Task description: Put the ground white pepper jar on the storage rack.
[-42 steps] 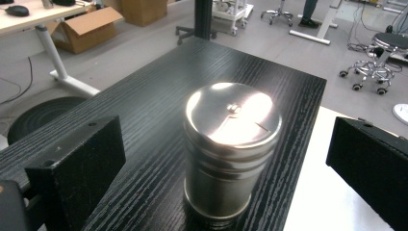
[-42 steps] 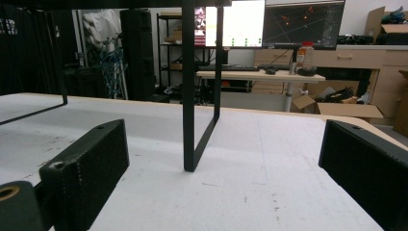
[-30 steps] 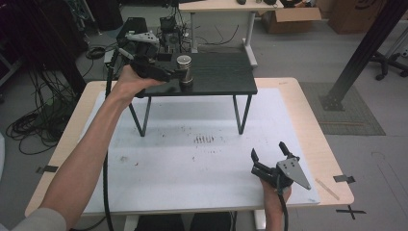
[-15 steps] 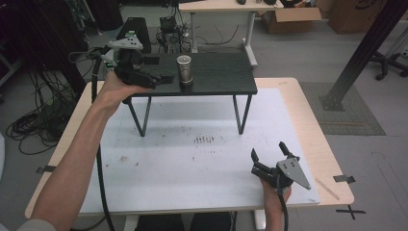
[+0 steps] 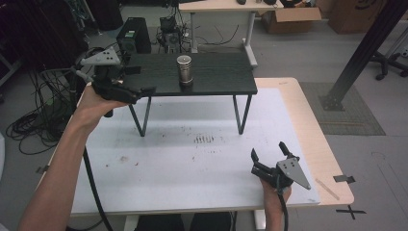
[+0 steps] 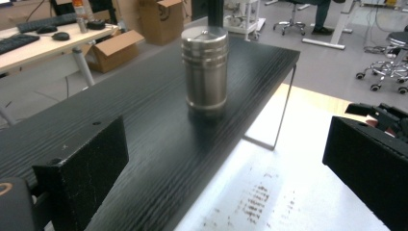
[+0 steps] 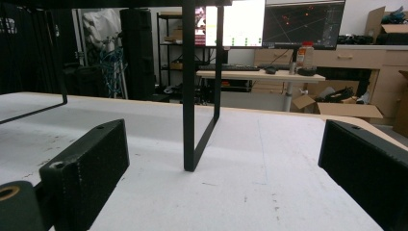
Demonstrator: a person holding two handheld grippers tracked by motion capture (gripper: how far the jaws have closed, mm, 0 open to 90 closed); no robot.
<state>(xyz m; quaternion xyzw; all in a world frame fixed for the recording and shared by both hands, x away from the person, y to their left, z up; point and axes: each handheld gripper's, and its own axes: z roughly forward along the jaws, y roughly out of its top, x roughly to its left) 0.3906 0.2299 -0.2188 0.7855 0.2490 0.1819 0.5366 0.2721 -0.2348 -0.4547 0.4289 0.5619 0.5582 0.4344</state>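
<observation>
The steel canister (image 5: pixel 184 70) is what I judge this is about, though largest first: the white table (image 5: pixel 192 159) carries the black riser shelf (image 5: pixel 216 77) at its 12 o'clock, and the canister stands upright on that shelf, left of middle. My left gripper (image 5: pixel 137 81) hovers at the shelf's 9 o'clock end, jaws spread and empty, lined up on the canister, likely for a side grasp. My right gripper (image 5: pixel 268 155) rests low at 5 o'clock, jaws spread, parked clear.

Steel canister (image 5: pixel 184 70) upright on black raised shelf (image 5: pixel 216 77), near its middle. Shelf stands on white table (image 5: pixel 192 159). Cardboard boxes (image 5: pixel 291 18) on floor beyond.
</observation>
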